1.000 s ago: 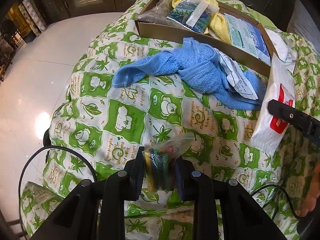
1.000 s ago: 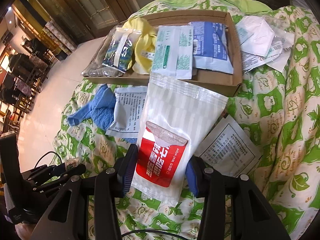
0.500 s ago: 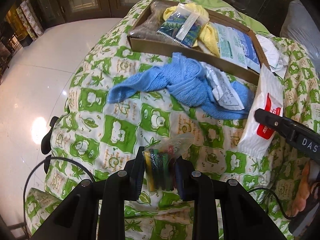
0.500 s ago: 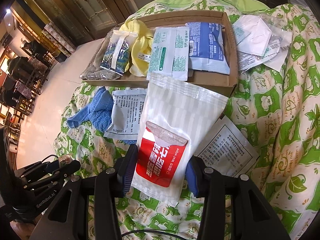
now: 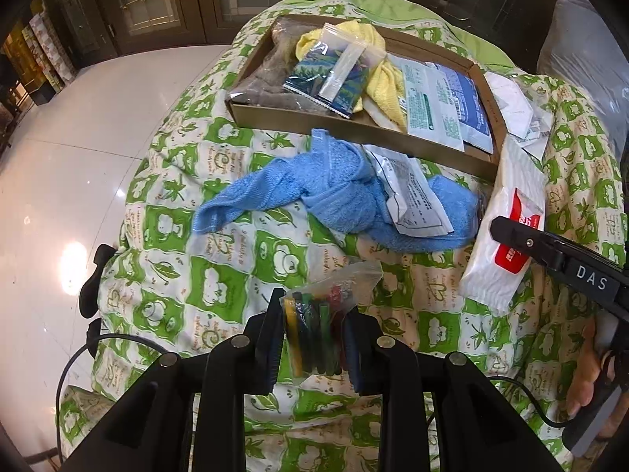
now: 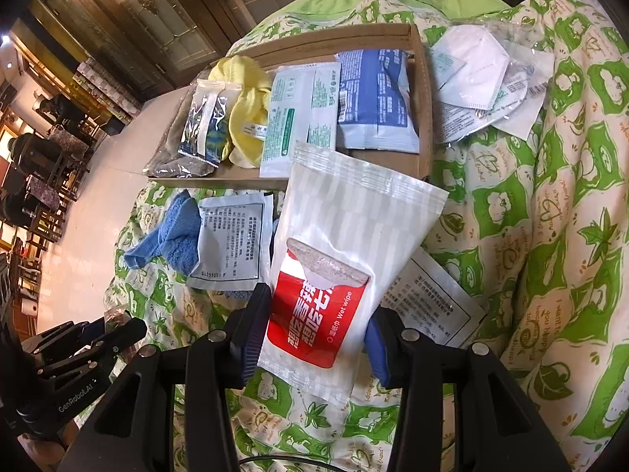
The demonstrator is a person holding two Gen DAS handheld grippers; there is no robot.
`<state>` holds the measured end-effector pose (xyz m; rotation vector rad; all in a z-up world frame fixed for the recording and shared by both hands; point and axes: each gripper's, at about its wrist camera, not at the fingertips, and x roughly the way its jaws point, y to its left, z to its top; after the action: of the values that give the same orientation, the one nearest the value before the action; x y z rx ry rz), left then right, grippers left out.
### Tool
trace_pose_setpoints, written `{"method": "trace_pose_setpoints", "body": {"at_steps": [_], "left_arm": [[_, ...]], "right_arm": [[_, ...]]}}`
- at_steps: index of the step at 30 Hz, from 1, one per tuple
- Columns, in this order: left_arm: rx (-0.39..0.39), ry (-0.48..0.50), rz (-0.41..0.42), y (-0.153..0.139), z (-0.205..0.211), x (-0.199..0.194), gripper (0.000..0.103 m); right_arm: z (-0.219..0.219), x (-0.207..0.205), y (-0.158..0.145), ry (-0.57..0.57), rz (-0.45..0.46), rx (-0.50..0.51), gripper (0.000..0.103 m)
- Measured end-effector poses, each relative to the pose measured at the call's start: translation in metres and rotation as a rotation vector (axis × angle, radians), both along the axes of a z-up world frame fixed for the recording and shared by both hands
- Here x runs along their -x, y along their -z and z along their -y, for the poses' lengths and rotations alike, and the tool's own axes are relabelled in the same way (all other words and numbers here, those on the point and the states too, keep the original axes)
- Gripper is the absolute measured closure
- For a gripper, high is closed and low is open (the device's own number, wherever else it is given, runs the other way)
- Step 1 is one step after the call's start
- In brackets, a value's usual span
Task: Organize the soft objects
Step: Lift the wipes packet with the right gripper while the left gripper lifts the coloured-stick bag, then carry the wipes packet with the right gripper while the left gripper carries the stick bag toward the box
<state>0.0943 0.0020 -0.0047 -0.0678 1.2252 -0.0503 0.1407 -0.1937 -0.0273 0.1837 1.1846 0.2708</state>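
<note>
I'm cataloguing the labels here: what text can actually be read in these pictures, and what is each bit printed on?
"Wet wipe": red label of the wet wipe pack, beside large Chinese characters.
"DAS": right hand-held gripper, on its arm, seen from the left wrist.
"GenRobot.AI": left hand-held gripper, on its body, seen from the right wrist.
"04251001 F": bottom edge of the white sachet on the blue towel.
Print on the packets in the cardboard box: too small to read.

A cardboard tray [image 6: 422,90] sits on the quilt [image 6: 550,196], holding packets and a cloth [image 6: 245,118]. Before it lies a towel [image 5: 334,200] with a sachet [image 5: 412,196] on top; masks [image 6: 471,67] lie to the tray's right.
</note>
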Motion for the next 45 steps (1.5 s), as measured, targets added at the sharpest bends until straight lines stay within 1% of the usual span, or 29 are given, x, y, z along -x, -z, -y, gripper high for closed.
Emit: {"method": "trace_pose_setpoints", "body": {"at_steps": [9,14,19,23,31,34,35,40,45], "left_arm": [[0.006,0.015,-0.008,0.007,0.004,-0.004,0.076],[-0.006,0.034,0.007,-0.001,0.01,-0.011,0.076],[-0.015,0.052,0.025,-0.012,0.014,-0.019,0.076],[-0.009,0.065,0.031,-0.02,0.016,-0.03,0.076],[-0.021,0.089,0.047,-0.032,0.02,-0.05,0.076],[-0.026,0.095,0.045,-0.032,0.021,-0.055,0.076],[-0.04,0.104,0.056,-0.032,0.021,-0.057,0.076],[-0.035,0.104,0.048,-0.029,0.023,-0.063,0.076],[-0.032,0.113,0.039,-0.025,0.027,-0.071,0.076]], "right_arm": [[-0.005,0.001,0.002,-0.019,-0.006,0.006,0.059],[-0.005,-0.001,-0.004,-0.02,0.018,0.038,0.059],[-0.002,-0.006,-0.012,-0.018,0.033,0.051,0.059],[0.002,-0.013,-0.019,-0.021,0.045,0.068,0.059],[0.008,-0.029,-0.029,-0.039,0.06,0.127,0.059],[0.012,-0.038,-0.034,-0.04,0.072,0.14,0.059],[0.015,-0.042,-0.038,-0.034,0.082,0.151,0.059],[0.019,-0.058,-0.05,-0.033,0.103,0.179,0.059],[0.02,-0.065,-0.048,-0.029,0.103,0.167,0.059]]}}
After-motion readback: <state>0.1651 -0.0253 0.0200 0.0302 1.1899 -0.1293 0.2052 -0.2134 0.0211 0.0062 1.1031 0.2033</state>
